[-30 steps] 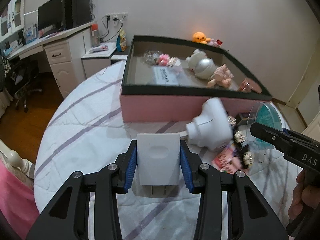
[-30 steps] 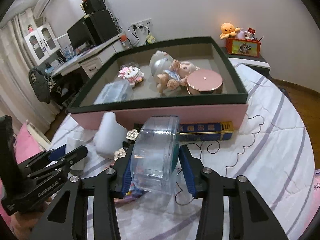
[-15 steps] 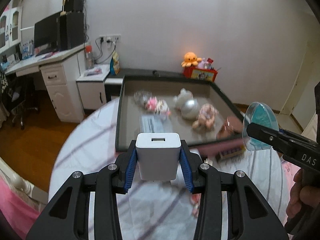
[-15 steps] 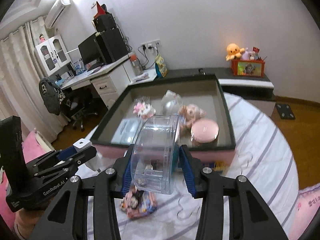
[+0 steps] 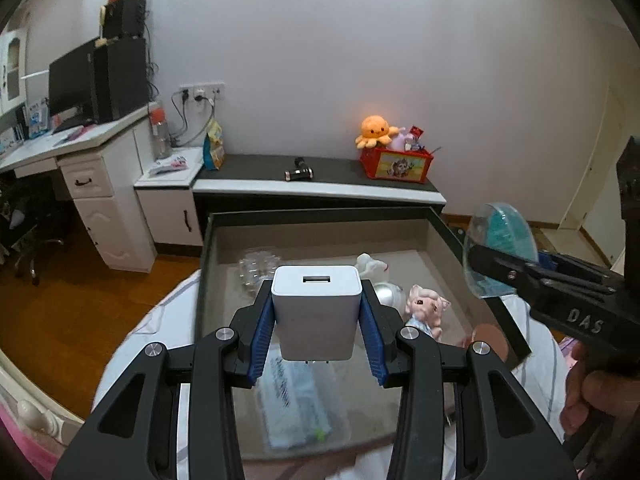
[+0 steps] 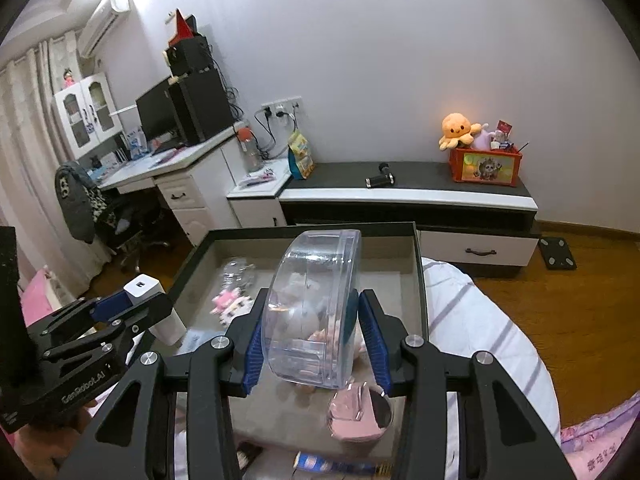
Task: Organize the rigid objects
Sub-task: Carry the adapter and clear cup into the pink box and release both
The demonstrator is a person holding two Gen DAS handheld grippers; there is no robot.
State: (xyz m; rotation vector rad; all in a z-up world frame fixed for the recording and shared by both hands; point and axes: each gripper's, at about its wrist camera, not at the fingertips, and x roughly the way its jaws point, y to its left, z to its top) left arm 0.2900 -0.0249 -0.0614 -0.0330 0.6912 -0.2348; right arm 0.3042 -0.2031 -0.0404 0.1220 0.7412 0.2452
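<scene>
My left gripper is shut on a white USB charger block and holds it in the air over the near part of the dark-rimmed pink box. My right gripper is shut on a clear round plastic case with a teal back, held above the same box. Each gripper shows in the other's view, the right one beside the box's right rim and the left one at its left rim. Inside the box lie a doll, a silver ball, a flat clear packet and a pink round tin.
The box sits on a round bed-like surface with a striped white quilt. Behind it runs a low black-topped cabinet with a red toy crate. A desk with a monitor stands at the left. A blue packet lies by the box's near edge.
Both grippers have risen from the quilt with their objects and moved forward over the box. The white hair-dryer-like object and cards on the quilt have dropped out of view.
</scene>
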